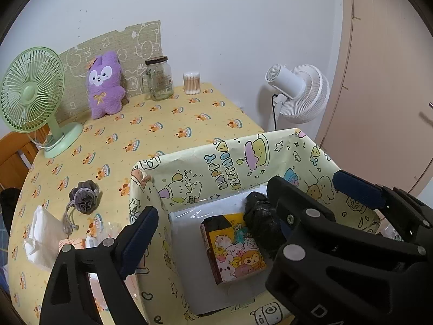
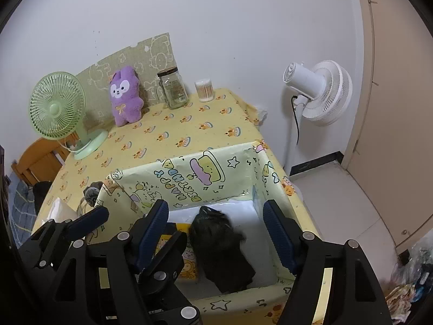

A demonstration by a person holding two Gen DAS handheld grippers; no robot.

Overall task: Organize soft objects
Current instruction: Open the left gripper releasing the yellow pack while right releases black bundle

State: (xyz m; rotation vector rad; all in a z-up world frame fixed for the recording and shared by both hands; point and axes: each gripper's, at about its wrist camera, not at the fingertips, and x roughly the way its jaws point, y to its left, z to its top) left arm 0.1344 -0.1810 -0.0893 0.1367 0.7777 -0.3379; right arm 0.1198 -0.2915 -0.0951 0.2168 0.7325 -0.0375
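A paper-lined box [image 1: 189, 162] [image 2: 151, 178] stands on the table. Inside lie a cartoon-printed tissue pack [image 1: 235, 246] [image 2: 189, 260] and a black soft bundle [image 1: 261, 224] [image 2: 219, 246]. My left gripper [image 1: 213, 211] is open, one finger [image 1: 138, 241] outside the box's left wall, the other [image 1: 297, 203] over the box. My right gripper [image 2: 216, 230] is open above the black bundle, which lies free between the fingers. A grey scrunchie pouch [image 1: 84, 196] [image 2: 90, 193] and white tissues [image 1: 40, 233] lie left of the box.
A purple plush [image 1: 104, 86] [image 2: 124, 94], a glass jar [image 1: 159, 78] [image 2: 174, 88], a cotton swab tub [image 1: 191, 82] [image 2: 204, 90] and a green desk fan [image 1: 32, 92] [image 2: 58, 105] stand at the table's far side. A white floor fan [image 1: 300, 92] [image 2: 322, 89] stands right of the table.
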